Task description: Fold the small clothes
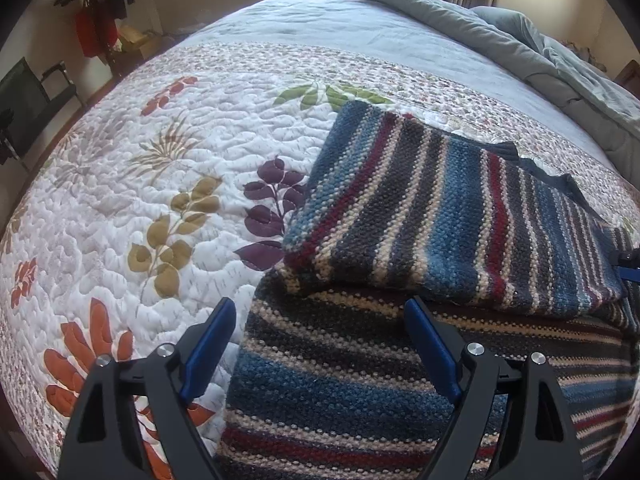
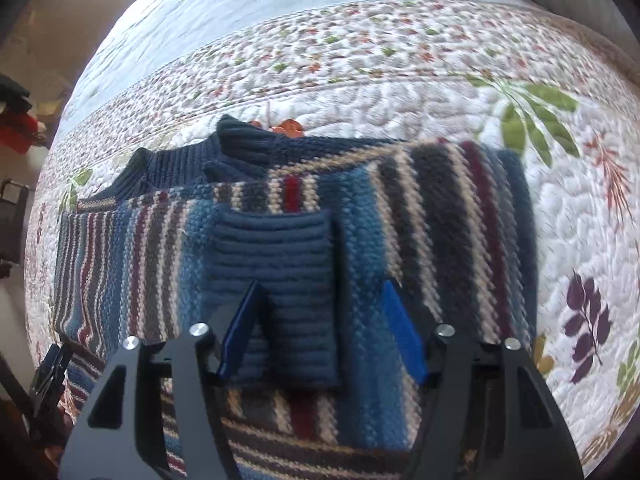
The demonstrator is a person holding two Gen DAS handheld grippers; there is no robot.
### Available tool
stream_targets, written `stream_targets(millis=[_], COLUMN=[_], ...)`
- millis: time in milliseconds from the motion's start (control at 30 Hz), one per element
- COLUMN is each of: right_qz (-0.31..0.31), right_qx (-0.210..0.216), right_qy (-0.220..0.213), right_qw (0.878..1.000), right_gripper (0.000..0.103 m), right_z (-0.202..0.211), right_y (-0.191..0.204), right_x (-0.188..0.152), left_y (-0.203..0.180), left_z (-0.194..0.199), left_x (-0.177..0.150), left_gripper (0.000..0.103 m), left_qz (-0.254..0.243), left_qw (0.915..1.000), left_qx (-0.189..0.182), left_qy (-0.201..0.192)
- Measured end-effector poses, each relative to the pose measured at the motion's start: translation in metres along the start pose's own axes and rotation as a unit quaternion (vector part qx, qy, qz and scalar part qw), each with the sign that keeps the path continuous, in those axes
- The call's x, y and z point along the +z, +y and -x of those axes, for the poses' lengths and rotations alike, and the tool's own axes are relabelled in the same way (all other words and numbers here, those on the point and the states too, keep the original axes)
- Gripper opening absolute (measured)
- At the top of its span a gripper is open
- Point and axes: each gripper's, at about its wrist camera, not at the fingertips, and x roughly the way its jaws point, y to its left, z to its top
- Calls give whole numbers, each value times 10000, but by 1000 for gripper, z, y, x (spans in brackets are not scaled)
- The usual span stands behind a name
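A striped knit sweater [image 1: 440, 216] in blue, grey, cream and dark red lies on the quilted bed, with its upper part folded over the lower part [image 1: 360, 392]. My left gripper [image 1: 320, 308] hovers open over the lower part's left edge, nothing between its fingers. In the right wrist view the sweater [image 2: 440, 216] shows its dark ribbed collar [image 2: 224, 152] at the back. A blue ribbed sleeve cuff [image 2: 280, 280] lies flat on top. My right gripper [image 2: 323, 292] stands open above it, the cuff between the blue pads, with a gap on the right side.
The white quilt [image 1: 160, 160] with leaf prints spreads left and beyond the sweater. A bunched grey-blue duvet [image 1: 520, 40] lies at the far right of the bed. Hanging clothes [image 1: 96, 12] and a dark chair [image 1: 32, 100] stand past the bed's left edge.
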Motion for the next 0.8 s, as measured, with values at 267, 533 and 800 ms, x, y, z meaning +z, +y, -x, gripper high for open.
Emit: stream_targets(millis=[267, 533, 800], right_qz=[452, 19, -19], right_qx=[-141, 1, 125], right_qy=[-355, -756, -554], right_qw=[9982, 9971, 9984], right_gripper=[8, 5, 36], right_z=[16, 24, 9], right_y=[19, -6, -15], right_x=[8, 22, 2], left_y=[-7, -8, -11], left_z=[0, -2, -4], left_x=[-2, -2, -3], left_gripper=[86, 87, 88], left_qz=[-101, -73, -168], left_qw=[9999, 10000, 9998], left_qx=[19, 38, 73], left_qy=[-20, -23, -1])
